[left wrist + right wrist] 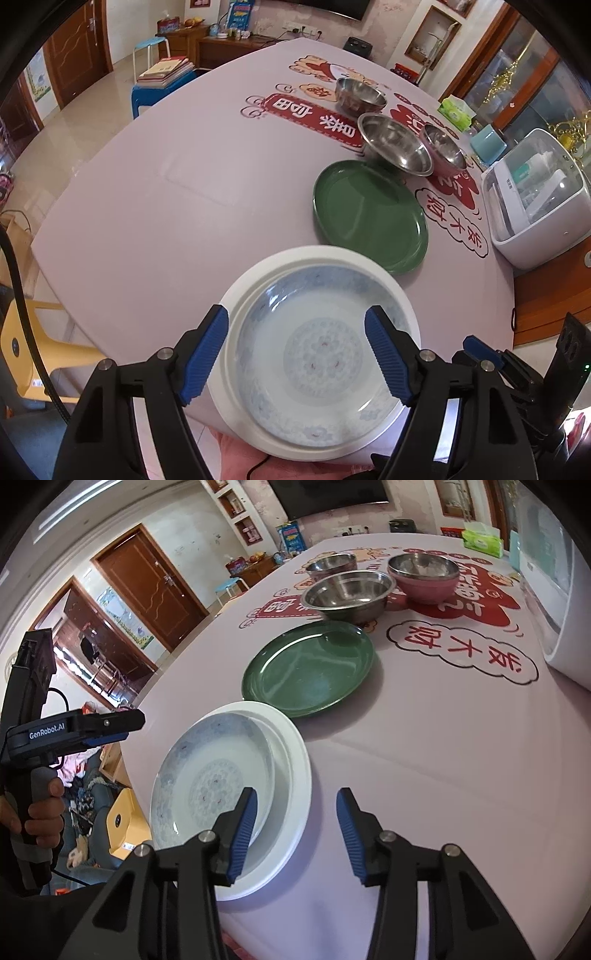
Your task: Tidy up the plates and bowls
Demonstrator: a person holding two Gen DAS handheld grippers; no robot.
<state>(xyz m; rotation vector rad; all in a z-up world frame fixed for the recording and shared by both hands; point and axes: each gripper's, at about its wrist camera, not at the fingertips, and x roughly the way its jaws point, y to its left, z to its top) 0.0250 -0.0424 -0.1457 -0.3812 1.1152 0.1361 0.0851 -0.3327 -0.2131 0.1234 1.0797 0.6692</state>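
In the left wrist view, the left hand-held gripper hangs wide open and empty over a patterned plate nested in a white plate at the worktop's near edge; a green plate lies just beyond, three steel bowls farther on. In the right wrist view, the right hand-held gripper is wide open and empty beside the white plate, holding nothing.

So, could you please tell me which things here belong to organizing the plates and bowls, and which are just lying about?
Job: patterned plate on white plate; green plate; steel bowl; two pink bowls.

Lying about: tissue box; white appliance; books on blue stool.
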